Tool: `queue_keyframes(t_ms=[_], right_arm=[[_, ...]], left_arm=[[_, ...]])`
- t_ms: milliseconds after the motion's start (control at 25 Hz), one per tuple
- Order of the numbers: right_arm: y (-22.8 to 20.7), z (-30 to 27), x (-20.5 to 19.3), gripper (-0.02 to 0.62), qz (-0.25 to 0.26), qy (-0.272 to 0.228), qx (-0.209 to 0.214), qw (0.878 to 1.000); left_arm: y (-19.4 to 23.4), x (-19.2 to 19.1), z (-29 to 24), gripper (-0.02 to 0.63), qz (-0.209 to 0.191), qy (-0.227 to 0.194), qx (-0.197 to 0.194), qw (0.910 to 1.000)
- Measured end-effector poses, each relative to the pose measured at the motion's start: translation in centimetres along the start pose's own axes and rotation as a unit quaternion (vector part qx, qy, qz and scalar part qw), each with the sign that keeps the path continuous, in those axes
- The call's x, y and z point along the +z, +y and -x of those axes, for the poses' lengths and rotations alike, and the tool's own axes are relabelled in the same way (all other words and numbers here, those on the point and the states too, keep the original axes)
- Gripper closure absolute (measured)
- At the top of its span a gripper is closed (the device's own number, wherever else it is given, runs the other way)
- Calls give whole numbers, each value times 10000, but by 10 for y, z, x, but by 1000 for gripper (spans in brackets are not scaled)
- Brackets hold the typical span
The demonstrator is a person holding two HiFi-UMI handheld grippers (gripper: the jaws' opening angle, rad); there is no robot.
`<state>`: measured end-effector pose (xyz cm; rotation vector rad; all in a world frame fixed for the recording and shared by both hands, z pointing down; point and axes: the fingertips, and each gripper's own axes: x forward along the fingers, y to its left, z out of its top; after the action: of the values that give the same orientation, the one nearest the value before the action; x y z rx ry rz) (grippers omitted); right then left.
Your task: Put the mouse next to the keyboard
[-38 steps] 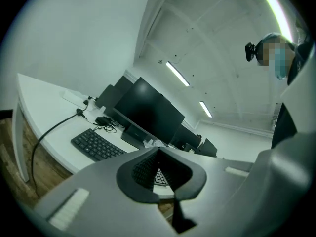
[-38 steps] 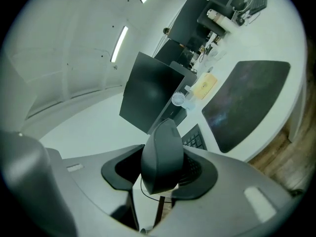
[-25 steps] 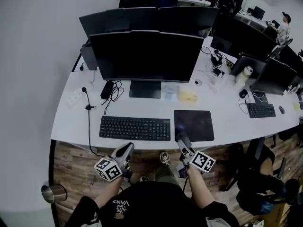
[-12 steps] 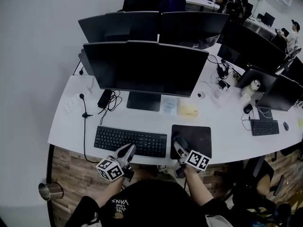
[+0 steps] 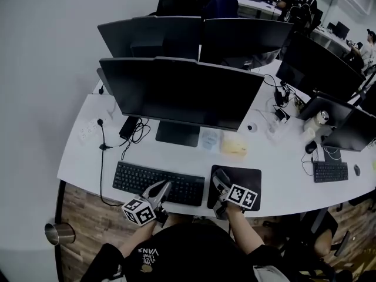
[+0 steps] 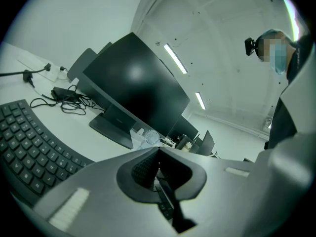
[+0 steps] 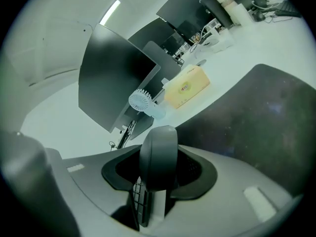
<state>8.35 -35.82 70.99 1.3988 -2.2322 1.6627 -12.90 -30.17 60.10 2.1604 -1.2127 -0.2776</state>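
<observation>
Right gripper (image 7: pixel 158 174): my jaws are clamped on the mouse (image 7: pixel 159 144), held just right of the keyboard (image 5: pixel 157 183).
Left gripper (image 6: pixel 157 164): my jaws are closed together, empty, over the keyboard's near edge.
Risk: the rounded shell may slip from my ribbed pads if I tilt, and a high release could knock the keys.
Mouse: smooth, domed dark plastic.
Mouse pad (image 5: pixel 249 175): flat matte dark mat, right of the keyboard.
Keyboard: low black slab with rows of keys.
Monitor (image 5: pixel 179 93): broad black panel beyond the keyboard.

Left gripper (image 5: pixel 164 186) being held at 7 o'clock, being pointed toward 1 o'clock, jaws being pressed together on nothing, right gripper (image 5: pixel 218 178) being aimed toward 11 o'clock, jaws being clamped on the mouse (image 7: pixel 158 157), left forearm (image 5: pixel 130 244) and right forearm (image 5: pixel 245 232) being stretched forward.
</observation>
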Motion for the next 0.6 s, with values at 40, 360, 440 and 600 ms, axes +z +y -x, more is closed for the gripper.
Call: queue_keyframes(t_ms=[40, 360, 440, 600], right_arm=[[-1, -2, -1, 414, 20, 68, -32, 10000], [-15, -11, -10, 415, 793, 675, -656, 9924], [-14, -11, -11, 414, 1002, 756, -805, 9888], [-18, -7, -7, 404, 1175, 710, -1085, 9846]], left_arm=[[1, -1, -1, 604, 8, 8, 15, 10000], [5, -4, 0, 604, 34, 44, 122, 9999], [7, -5, 2, 604, 31, 54, 152, 9999], [7, -5, 3, 604, 27, 88, 136, 9999]])
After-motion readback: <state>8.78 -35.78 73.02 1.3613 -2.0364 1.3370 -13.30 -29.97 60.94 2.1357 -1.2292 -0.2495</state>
